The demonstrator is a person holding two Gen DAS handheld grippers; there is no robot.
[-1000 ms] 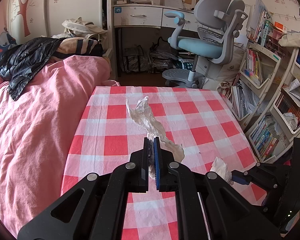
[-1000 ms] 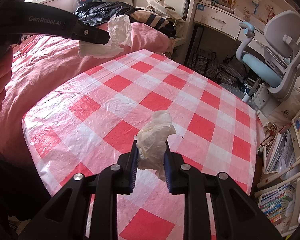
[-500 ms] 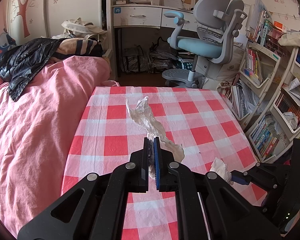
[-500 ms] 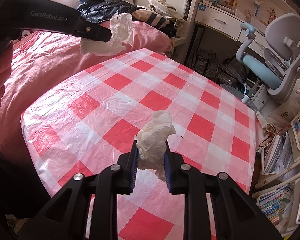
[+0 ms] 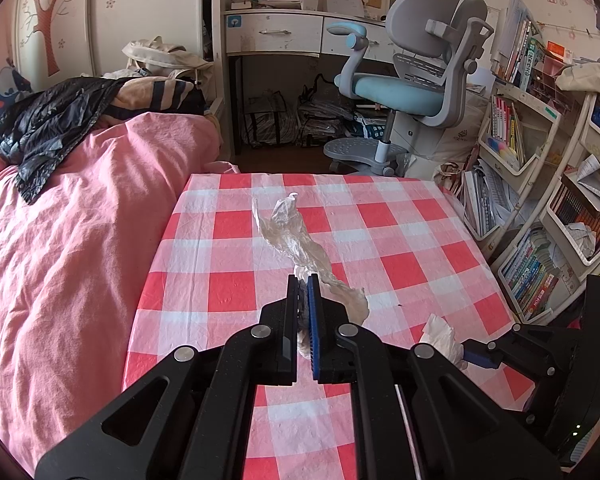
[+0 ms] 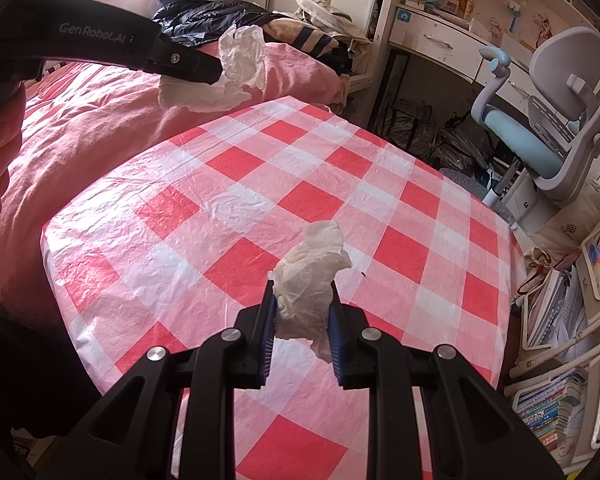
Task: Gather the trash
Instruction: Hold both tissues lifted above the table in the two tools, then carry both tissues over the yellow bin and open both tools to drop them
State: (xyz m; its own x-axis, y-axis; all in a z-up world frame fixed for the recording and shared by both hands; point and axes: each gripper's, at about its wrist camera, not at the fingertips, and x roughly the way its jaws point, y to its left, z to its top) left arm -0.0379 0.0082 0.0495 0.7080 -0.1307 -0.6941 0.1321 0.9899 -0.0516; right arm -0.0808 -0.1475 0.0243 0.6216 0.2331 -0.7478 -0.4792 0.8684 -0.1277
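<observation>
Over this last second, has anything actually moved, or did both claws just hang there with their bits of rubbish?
Almost nothing changed. The left gripper stays shut on the clear plastic wrapper, and the right gripper stays shut on the crumpled tissue; nothing was picked up or let go. In the right wrist view the left gripper drifts very slightly. The checkered tablecloth, chair and bed look the same.

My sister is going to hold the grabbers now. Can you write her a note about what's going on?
Left gripper: shut on a crumpled clear plastic wrapper, held above the checkered tablecloth.
Right gripper: shut on a crumpled white tissue, also off the table.
Done: both pieces are picked up; no other trash shows on the cloth.
Left: drop both in a bin. No bin is in view, so find it first.
</observation>
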